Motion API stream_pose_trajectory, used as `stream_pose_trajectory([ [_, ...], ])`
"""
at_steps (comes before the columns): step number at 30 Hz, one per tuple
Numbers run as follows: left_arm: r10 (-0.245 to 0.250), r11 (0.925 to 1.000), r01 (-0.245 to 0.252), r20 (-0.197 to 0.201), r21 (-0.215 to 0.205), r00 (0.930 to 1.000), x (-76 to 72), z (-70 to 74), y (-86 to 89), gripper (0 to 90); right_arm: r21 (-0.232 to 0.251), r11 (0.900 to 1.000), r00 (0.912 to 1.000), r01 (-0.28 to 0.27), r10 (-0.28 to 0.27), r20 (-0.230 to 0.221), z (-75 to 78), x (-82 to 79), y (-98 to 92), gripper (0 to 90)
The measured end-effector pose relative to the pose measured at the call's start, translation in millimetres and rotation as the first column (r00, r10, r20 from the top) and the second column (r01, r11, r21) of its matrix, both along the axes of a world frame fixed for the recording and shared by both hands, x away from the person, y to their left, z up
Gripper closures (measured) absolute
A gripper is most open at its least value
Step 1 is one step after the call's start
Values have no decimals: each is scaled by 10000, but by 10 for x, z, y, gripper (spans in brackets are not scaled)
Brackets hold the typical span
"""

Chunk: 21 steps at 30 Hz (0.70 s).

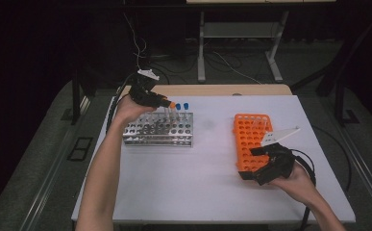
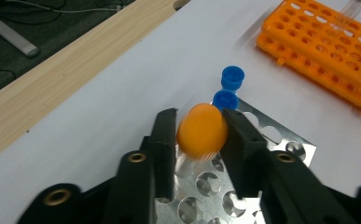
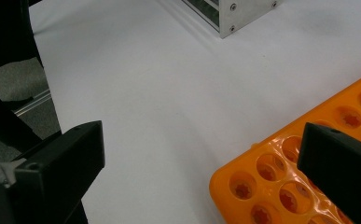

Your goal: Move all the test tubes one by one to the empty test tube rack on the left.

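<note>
A clear tube with an orange cap point(image 2: 201, 130) stands between the jaws of my left gripper point(image 2: 200, 116), its lower end over a hole of the metal rack point(image 2: 290, 147). The cap looks blurred while the jaws are sharp, and the pads do not seem to press it. Two blue-capped tubes point(image 2: 232, 77) stand in the rack just beyond. In the high view my left gripper point(image 1: 167, 102) hovers over the far side of the metal rack point(image 1: 157, 130). My right gripper point(image 3: 201, 140) stands wide open with nothing in it at the near corner of the orange rack point(image 3: 281, 186).
The orange rack point(image 1: 251, 139) lies right of centre on the white table top point(image 1: 207, 163), with a clear tube point(image 2: 350, 11) standing in it. A wooden strip point(image 1: 212, 90) edges the far side of the table. Cables and desk legs lie on the floor beyond.
</note>
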<state>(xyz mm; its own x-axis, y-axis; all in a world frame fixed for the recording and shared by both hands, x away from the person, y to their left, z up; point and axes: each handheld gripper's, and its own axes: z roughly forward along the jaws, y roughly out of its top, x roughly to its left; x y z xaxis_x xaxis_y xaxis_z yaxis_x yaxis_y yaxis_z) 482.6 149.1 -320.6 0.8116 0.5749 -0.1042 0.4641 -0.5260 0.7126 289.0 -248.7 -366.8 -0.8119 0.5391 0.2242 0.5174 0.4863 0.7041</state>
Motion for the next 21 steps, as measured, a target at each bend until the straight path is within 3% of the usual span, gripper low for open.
stream_pose_trajectory([
  [7,518,9983,-521,-125,-249,9986,-64,106,27,390,58,9999,10000,99,-99,-12,4,-4,-33,3],
  [10,526,9981,-532,-202,-305,9984,-130,167,39,330,79,9998,9999,155,-155,-34,8,1,-56,3],
  [15,510,9970,-520,-187,-582,9985,-295,245,46,222,50,9996,9996,273,-273,-3,19,7,-88,3],
  [21,511,9974,-515,-110,-496,9986,-536,273,48,107,-112,9991,9991,419,-419,62,46,41,-140,3],
])
